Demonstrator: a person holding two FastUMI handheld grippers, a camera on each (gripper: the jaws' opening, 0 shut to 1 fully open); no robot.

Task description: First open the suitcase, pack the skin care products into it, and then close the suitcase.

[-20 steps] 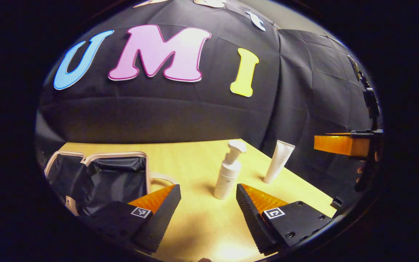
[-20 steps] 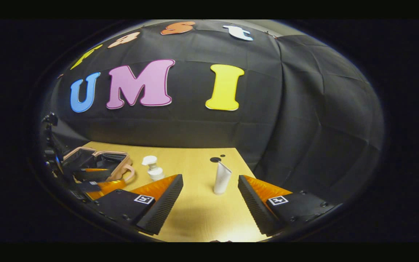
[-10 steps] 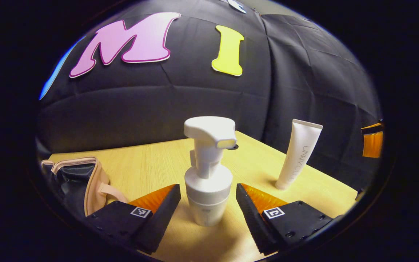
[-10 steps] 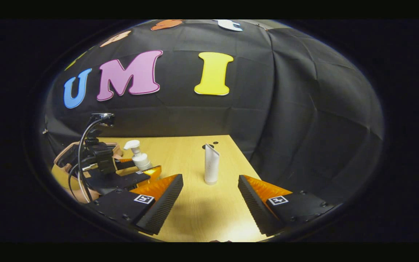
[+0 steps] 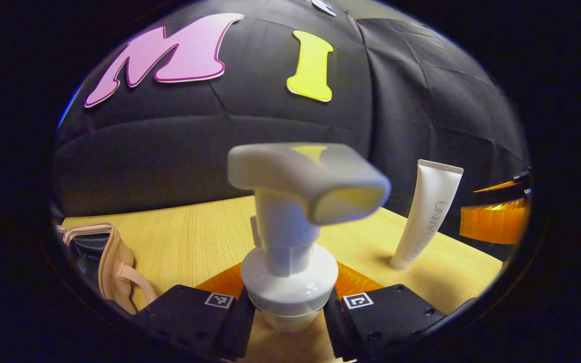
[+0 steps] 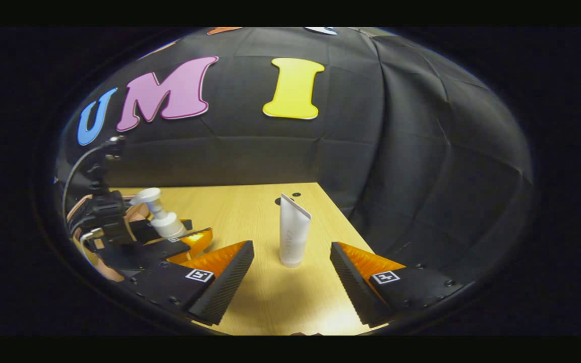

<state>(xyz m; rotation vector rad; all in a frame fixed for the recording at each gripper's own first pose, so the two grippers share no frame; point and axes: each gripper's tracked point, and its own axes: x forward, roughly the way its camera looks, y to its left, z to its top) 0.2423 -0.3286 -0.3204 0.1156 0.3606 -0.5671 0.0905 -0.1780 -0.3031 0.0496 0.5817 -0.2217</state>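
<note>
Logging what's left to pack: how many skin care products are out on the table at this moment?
2. A pump bottle stands between the left gripper's fingers. A white tube stands upright near the table's right edge, ahead of the open right gripper. The suitcase's inside is mostly hidden.

Wooden table (image 6: pixel 265 302): tube (image 6: pixel 293 232), suitcase (image 5: pixel 114 262)

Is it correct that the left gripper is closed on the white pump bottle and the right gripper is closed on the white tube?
Not entirely. The left gripper does close on the pump bottle. But the right gripper view shows the right gripper open, its fingers apart, with the tube standing free on the table ahead of them.
</note>
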